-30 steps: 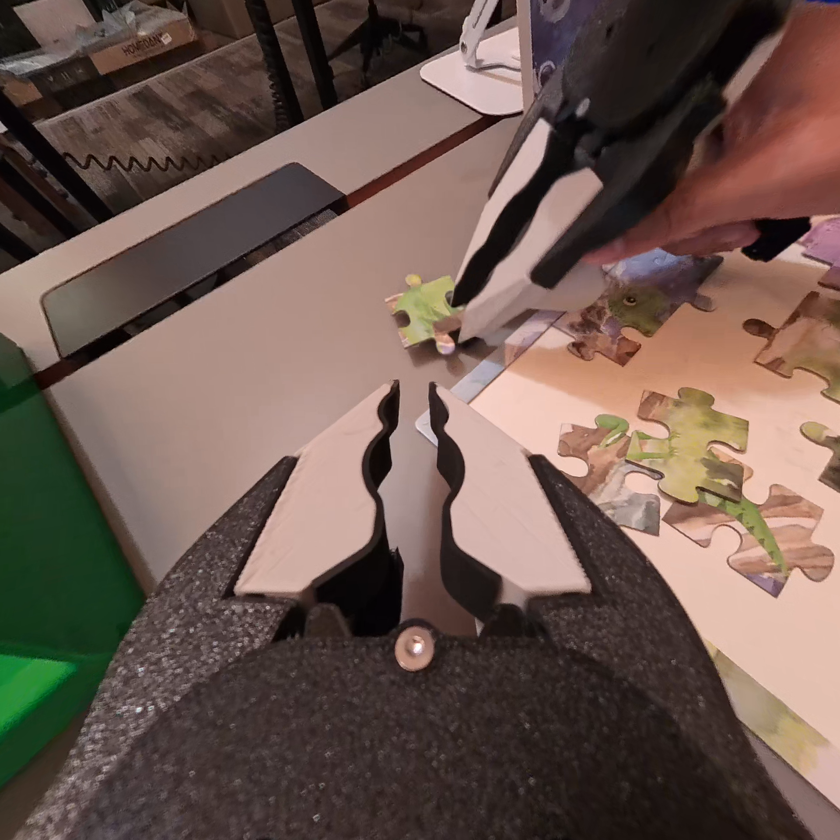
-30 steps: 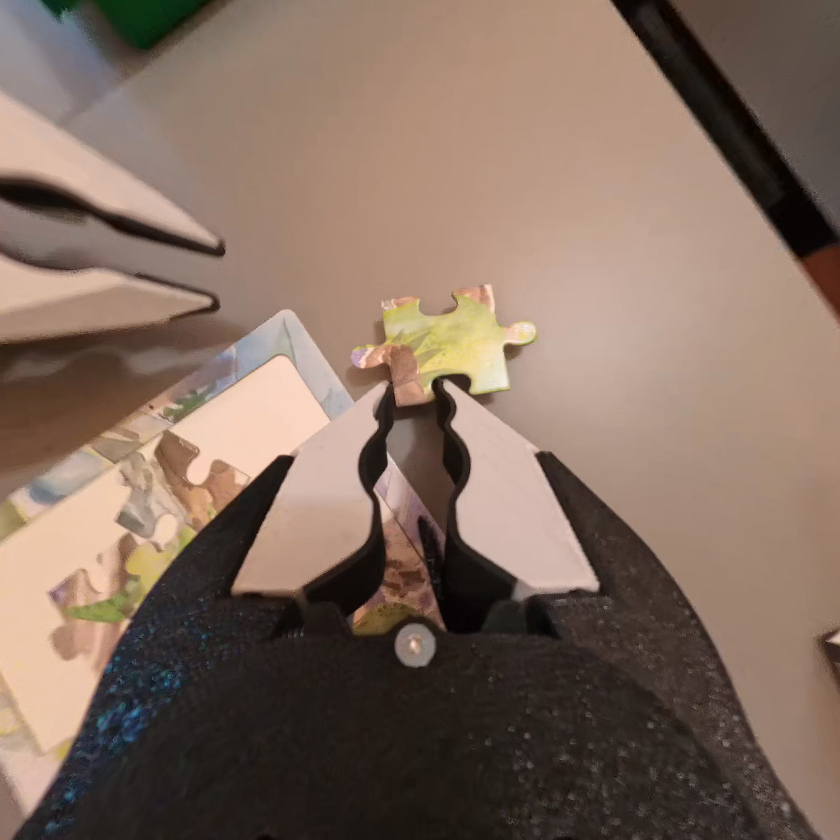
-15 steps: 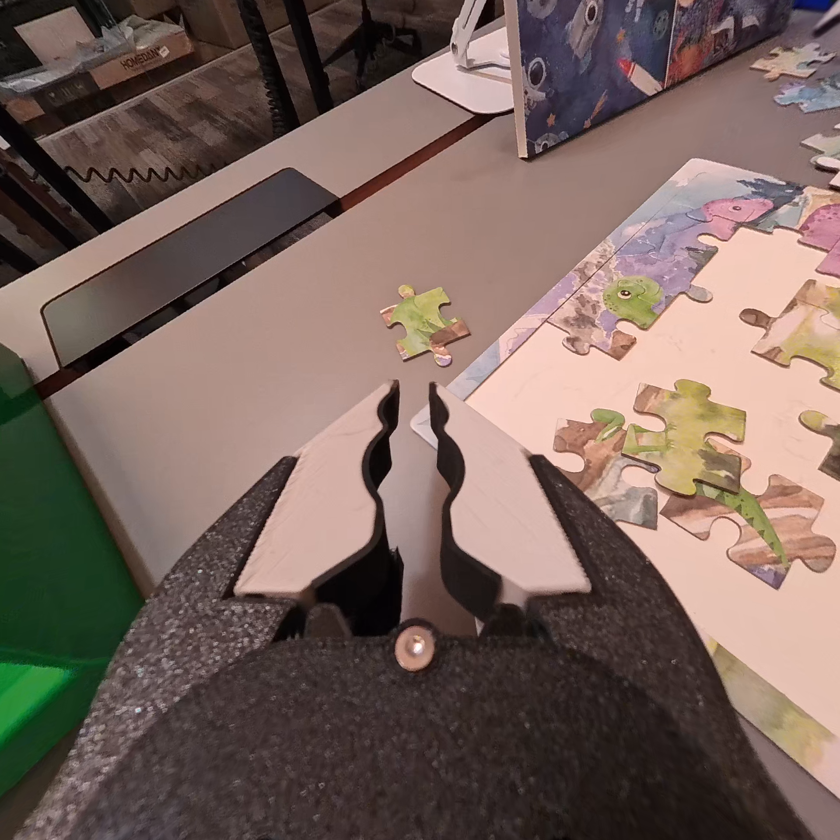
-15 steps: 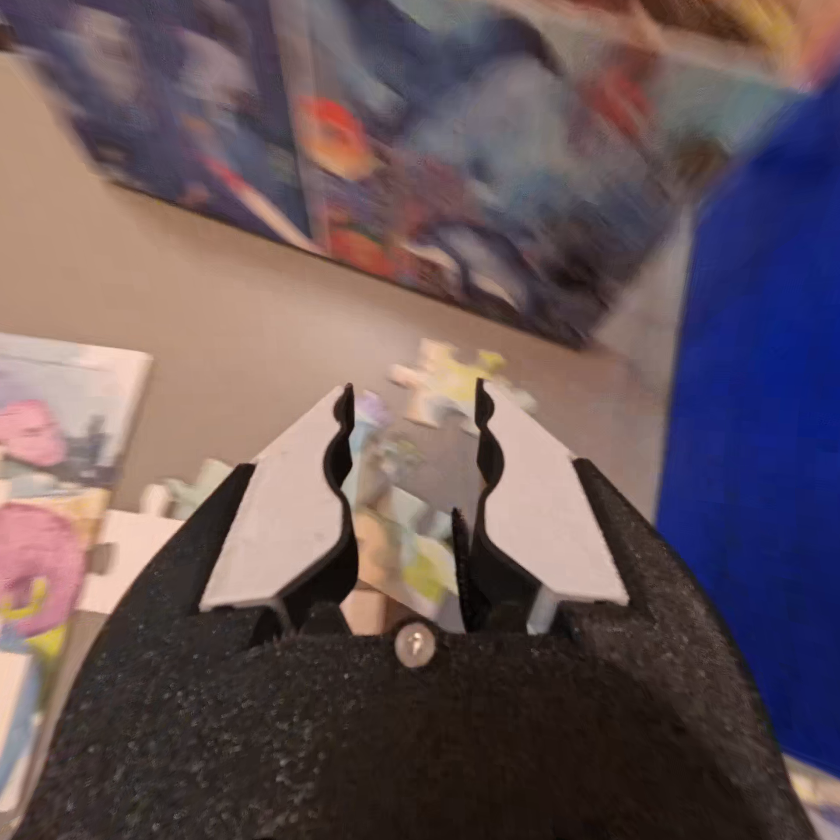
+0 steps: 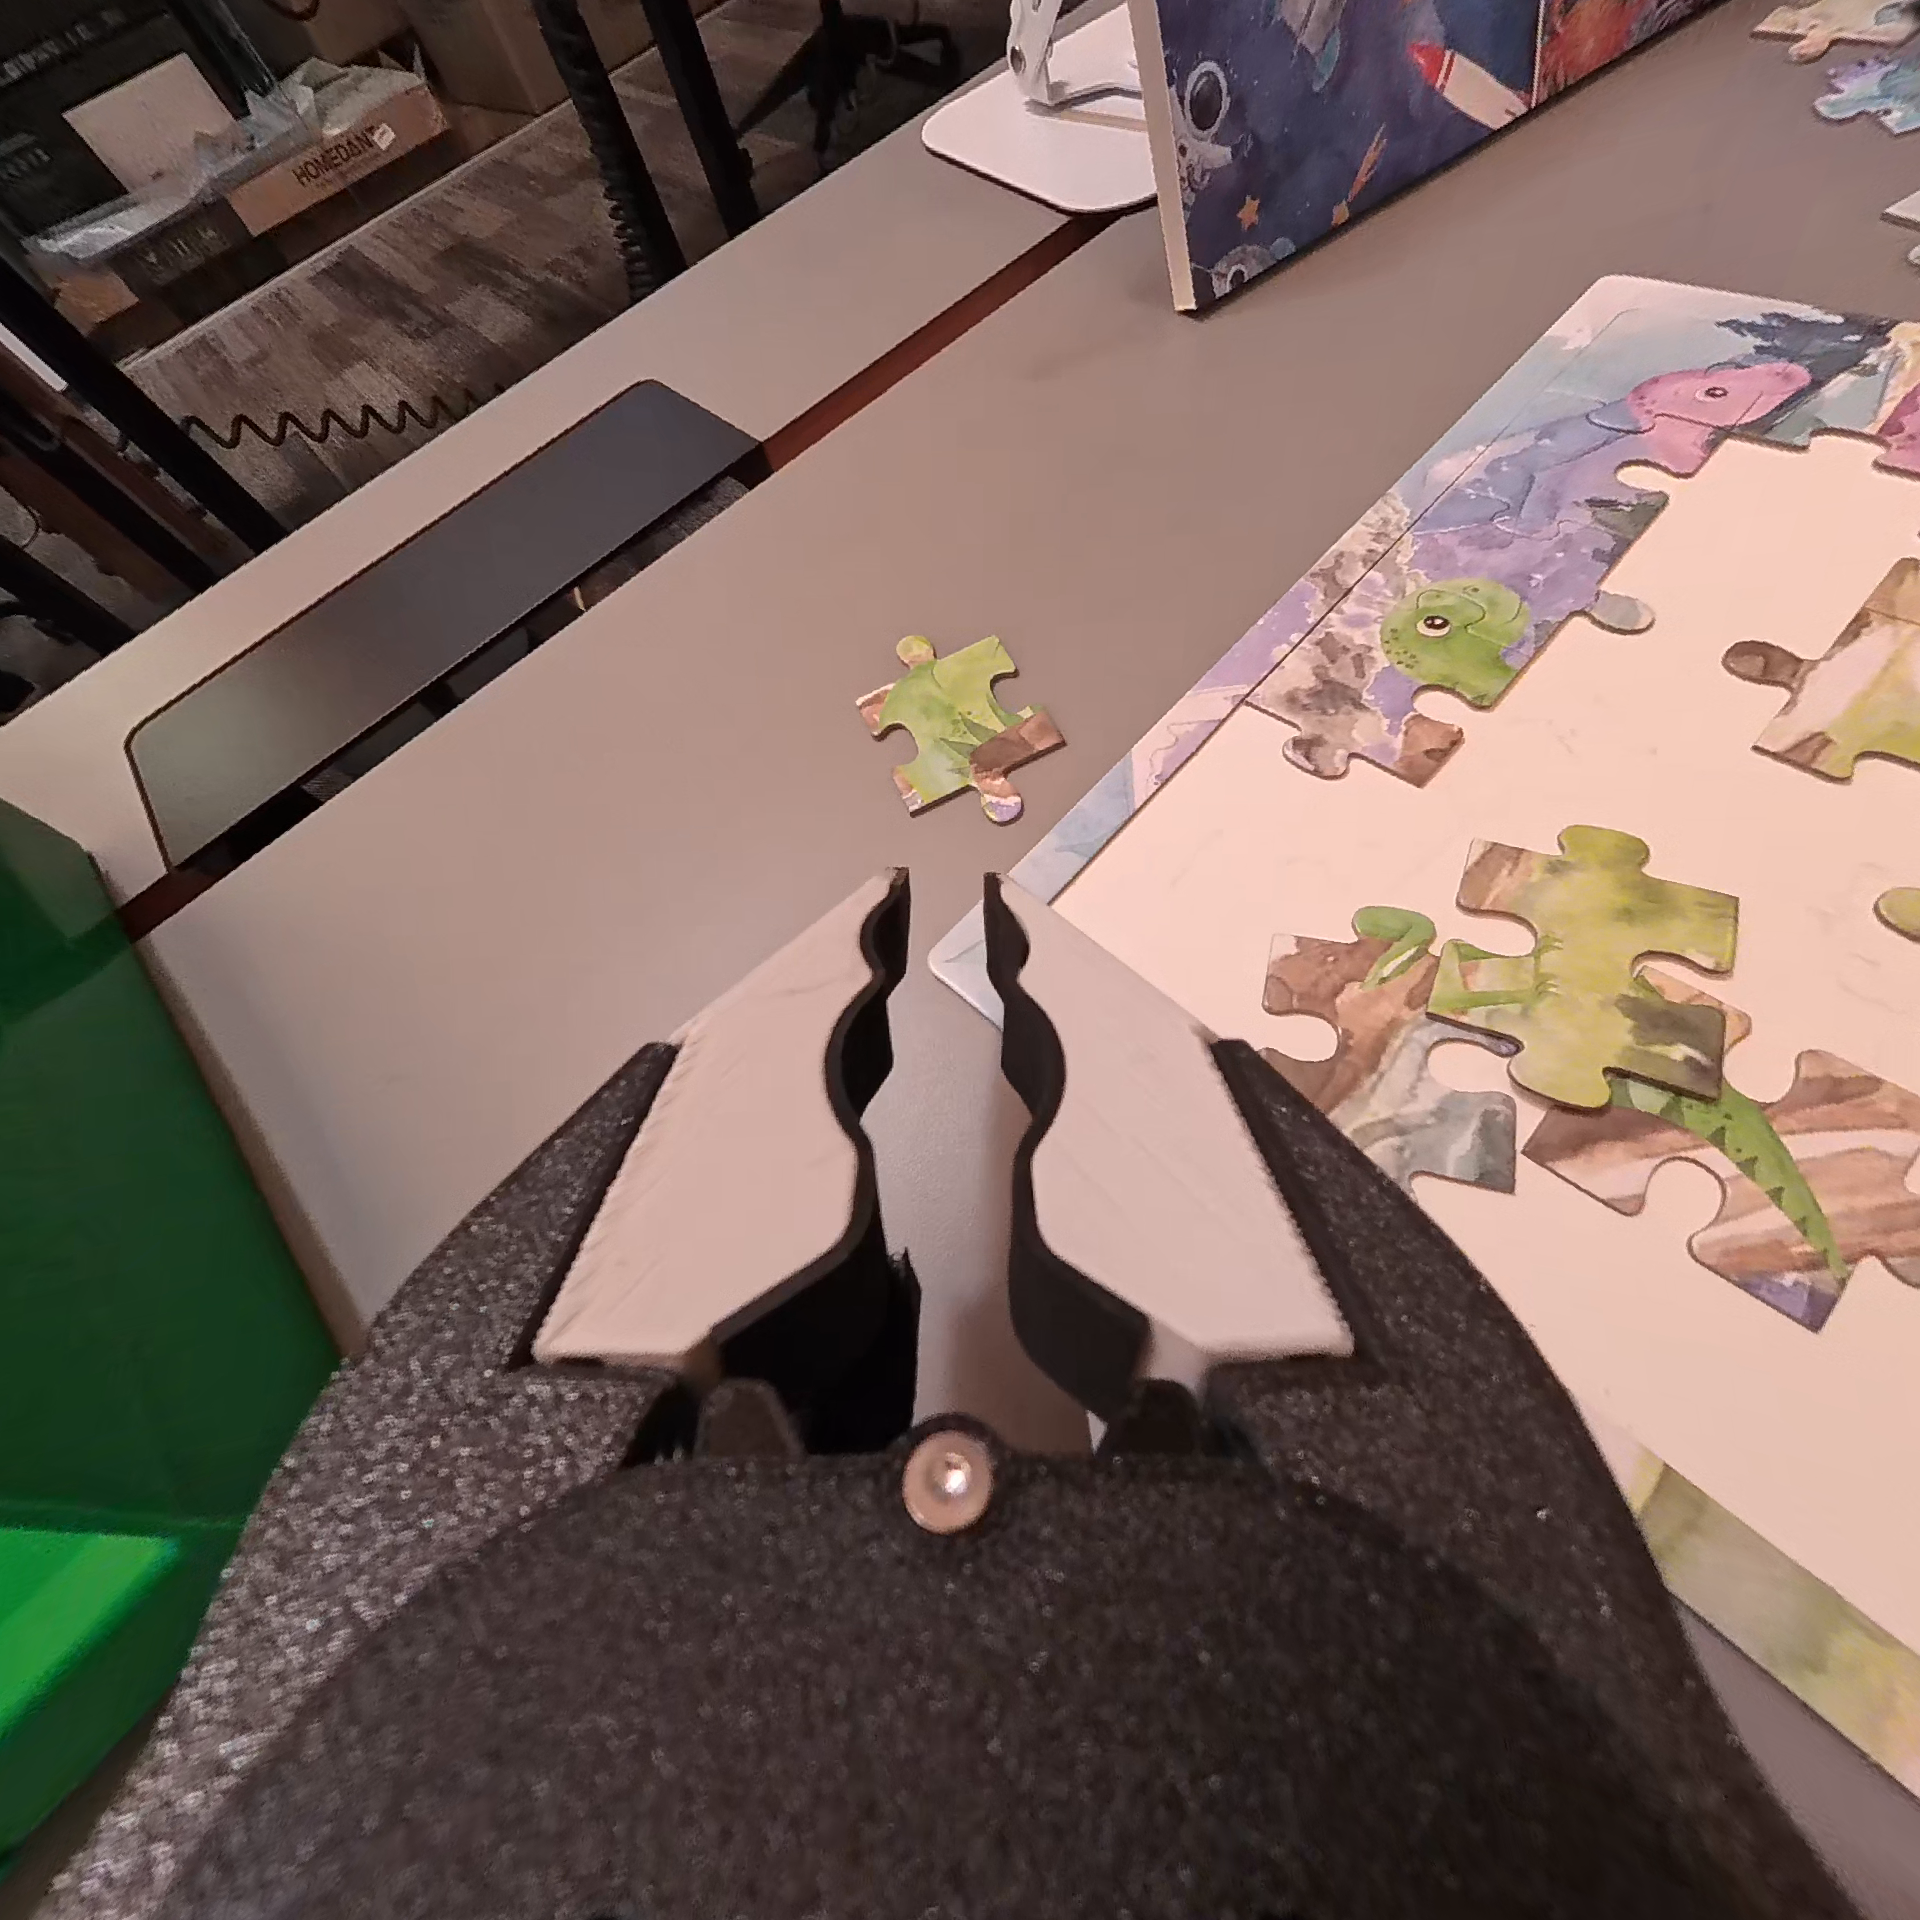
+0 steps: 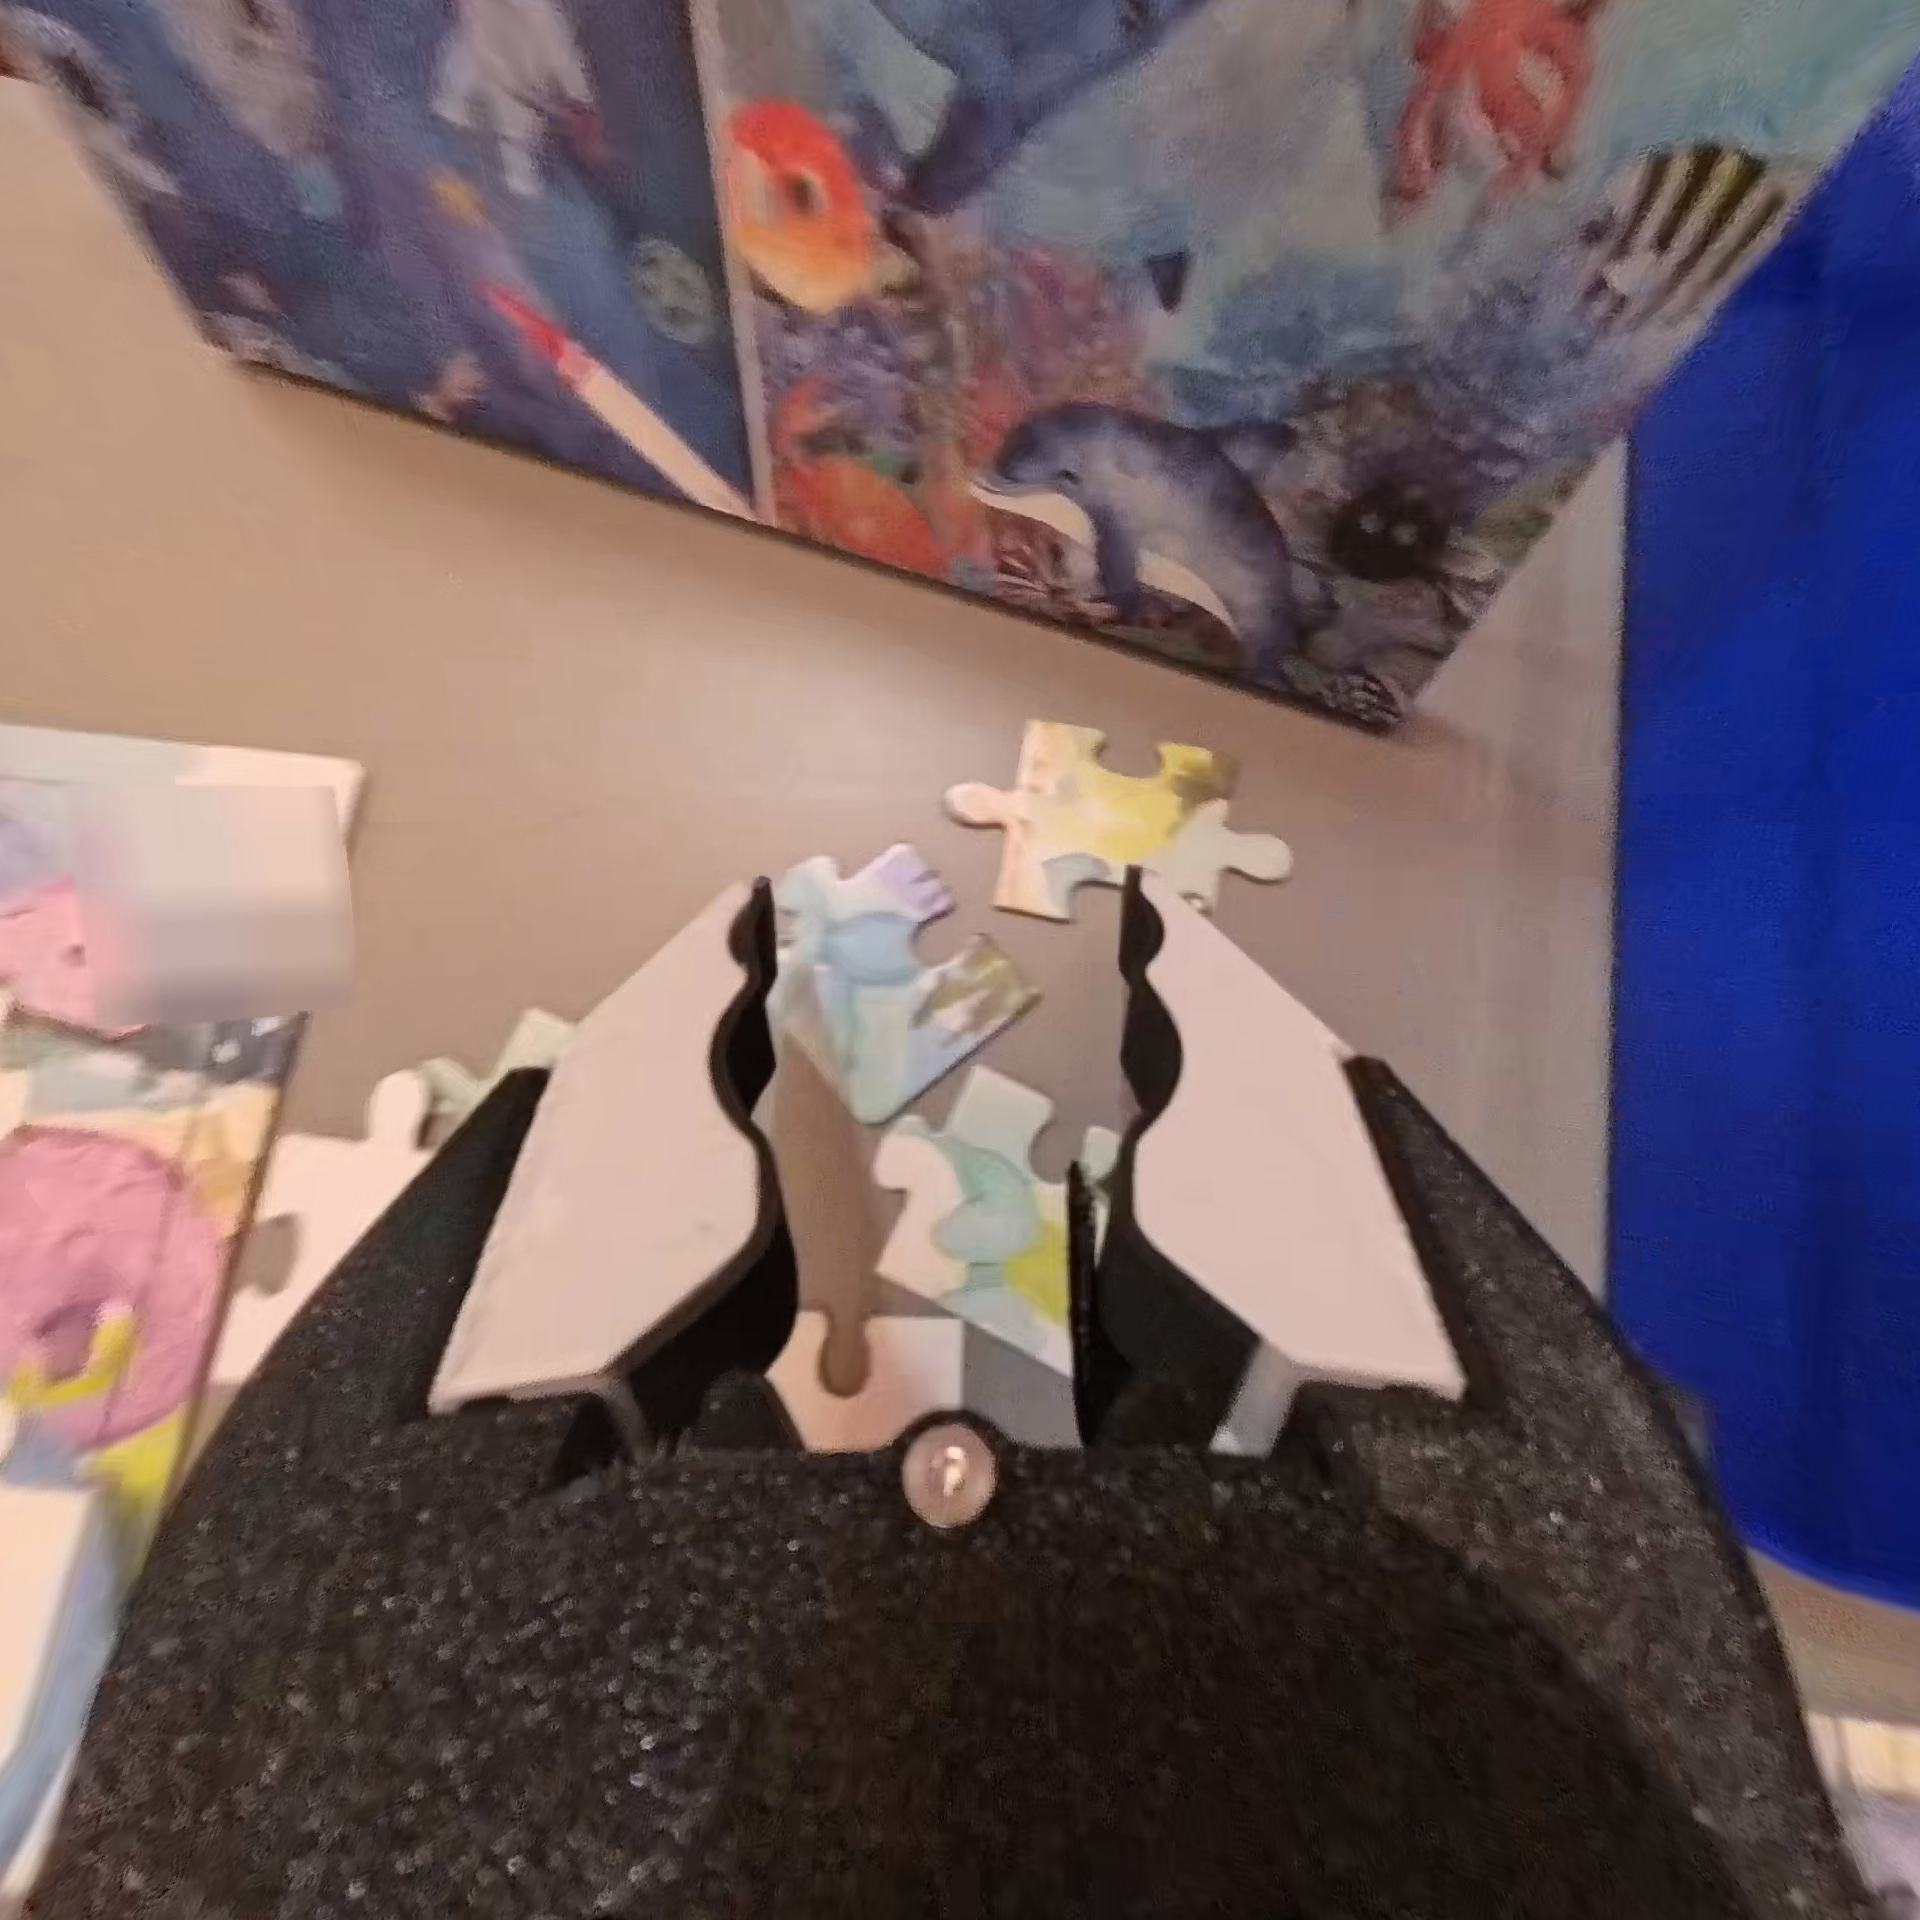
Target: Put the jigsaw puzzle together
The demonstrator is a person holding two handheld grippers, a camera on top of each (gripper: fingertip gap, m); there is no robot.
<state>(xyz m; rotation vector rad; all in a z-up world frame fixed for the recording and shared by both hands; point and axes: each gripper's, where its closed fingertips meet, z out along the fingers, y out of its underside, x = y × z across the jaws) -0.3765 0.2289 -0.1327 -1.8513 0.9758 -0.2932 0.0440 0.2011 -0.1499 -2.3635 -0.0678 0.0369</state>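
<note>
In the left wrist view, the puzzle board (image 5: 1558, 748) lies on the grey table at the right, with a few joined pieces along its far edge, among them a green dinosaur head (image 5: 1444, 634). Loose overlapping pieces (image 5: 1590, 977) lie on its white middle. A loose green piece (image 5: 961, 727) lies on the table just left of the board. My left gripper (image 5: 945, 883) hovers a little short of it, nearly shut and empty. My right gripper (image 6: 945, 883) is open and empty above a pale blue piece (image 6: 894, 997), with a yellow piece (image 6: 1112, 831) just beyond.
A picture-covered puzzle box (image 6: 1039, 312) stands behind the loose pieces and also shows in the left wrist view (image 5: 1351, 125). A blue object (image 6: 1766, 831) stands at the right. A green bin (image 5: 125, 1195) sits at the table's left end. A white stand base (image 5: 1039, 156) is beyond. Across from one pair of fingers to the other is roughly 45 cm. From my left tips it is roughly 8 cm to the loose green piece (image 5: 961, 727); from my right, 35 cm.
My right gripper has left the green piece by the board's corner, swung over to the loose pieces near the box, and opened wide. The left gripper has not moved.
</note>
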